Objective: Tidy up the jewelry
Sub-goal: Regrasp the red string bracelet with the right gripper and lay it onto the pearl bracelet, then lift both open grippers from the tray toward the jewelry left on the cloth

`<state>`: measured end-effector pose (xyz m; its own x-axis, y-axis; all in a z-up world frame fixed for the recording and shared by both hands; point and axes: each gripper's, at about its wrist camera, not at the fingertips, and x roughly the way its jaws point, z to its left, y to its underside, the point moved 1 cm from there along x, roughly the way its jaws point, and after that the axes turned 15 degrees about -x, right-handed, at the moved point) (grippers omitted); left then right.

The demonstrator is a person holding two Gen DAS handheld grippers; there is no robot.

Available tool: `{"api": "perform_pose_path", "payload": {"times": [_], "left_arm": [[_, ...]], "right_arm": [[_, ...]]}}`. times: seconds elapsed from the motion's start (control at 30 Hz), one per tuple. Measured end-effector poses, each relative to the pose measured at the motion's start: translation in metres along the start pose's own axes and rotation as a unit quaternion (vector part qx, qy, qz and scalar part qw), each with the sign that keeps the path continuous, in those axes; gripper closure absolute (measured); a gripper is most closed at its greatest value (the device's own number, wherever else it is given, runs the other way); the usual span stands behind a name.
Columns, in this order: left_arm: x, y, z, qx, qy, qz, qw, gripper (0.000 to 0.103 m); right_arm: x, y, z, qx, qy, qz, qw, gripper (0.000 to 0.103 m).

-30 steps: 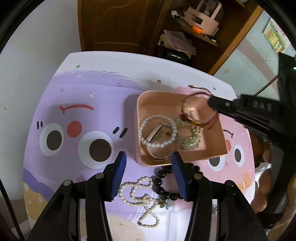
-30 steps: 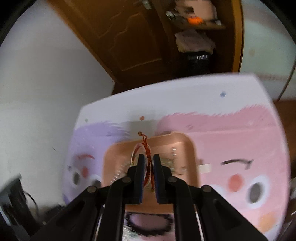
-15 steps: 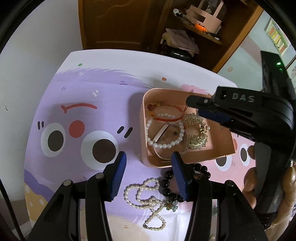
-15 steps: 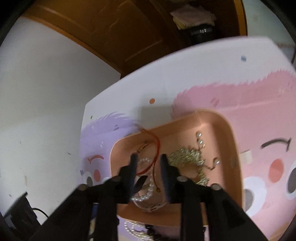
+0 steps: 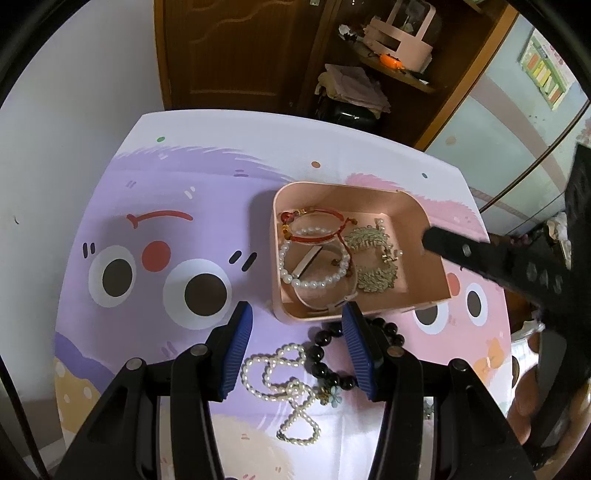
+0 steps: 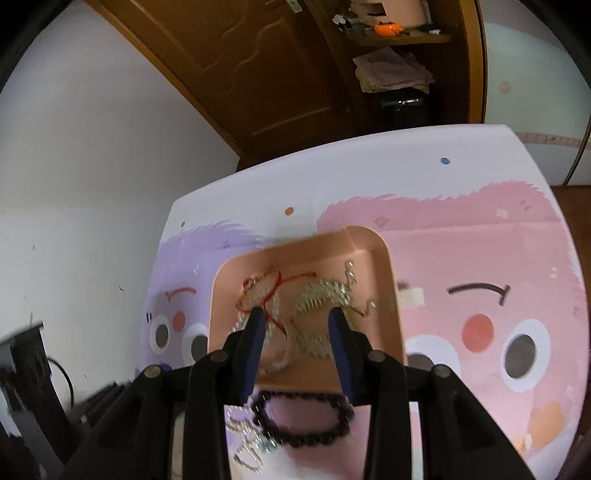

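Note:
A pink tray (image 5: 436, 280) on the cartoon mat holds a red string bracelet (image 5: 314, 236), a pearl bracelet (image 5: 314, 282), gold leaf pieces (image 5: 373, 254) and a pale bangle. On the mat in front of it lie a white pearl necklace (image 5: 284, 384) and a black bead bracelet (image 5: 332, 365). My left gripper (image 5: 297, 347) is open and empty above these two. My right gripper (image 6: 297, 345) is open and empty over the tray's near edge (image 6: 397, 295); the red bracelet (image 6: 258, 291) and black beads (image 6: 303, 417) show there too. Its dark finger (image 5: 461, 251) reaches over the tray's right side.
The mat covers a white table (image 5: 221, 125) with rounded far corners. Behind it stand a brown door (image 5: 229, 55) and shelves with clothes and a pink caddy (image 5: 399, 33). A white wall is on the left.
My right gripper opened and let the red string bracelet drop into the tray, then drew back toward the tray's near right side. My left gripper stayed open and moved little.

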<state>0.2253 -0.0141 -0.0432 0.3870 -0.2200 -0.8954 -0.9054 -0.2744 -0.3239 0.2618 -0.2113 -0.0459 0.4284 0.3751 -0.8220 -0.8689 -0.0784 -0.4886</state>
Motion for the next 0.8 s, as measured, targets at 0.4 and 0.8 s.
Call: {"api": "perform_pose_path", "payload": {"times": [0.4, 0.8], "left_arm": [[-0.029, 0.031, 0.004, -0.004, 0.007, -0.023, 0.9997, 0.045], [-0.033, 0.084, 0.016, 0.019, -0.014, -0.049, 0.9985, 0.045]], "right_arm": [[-0.052, 0.051, 0.017, -0.044, -0.002, -0.023, 0.999, 0.067], [-0.064, 0.114, 0.015, -0.065, 0.007, -0.016, 0.998, 0.068]]}}
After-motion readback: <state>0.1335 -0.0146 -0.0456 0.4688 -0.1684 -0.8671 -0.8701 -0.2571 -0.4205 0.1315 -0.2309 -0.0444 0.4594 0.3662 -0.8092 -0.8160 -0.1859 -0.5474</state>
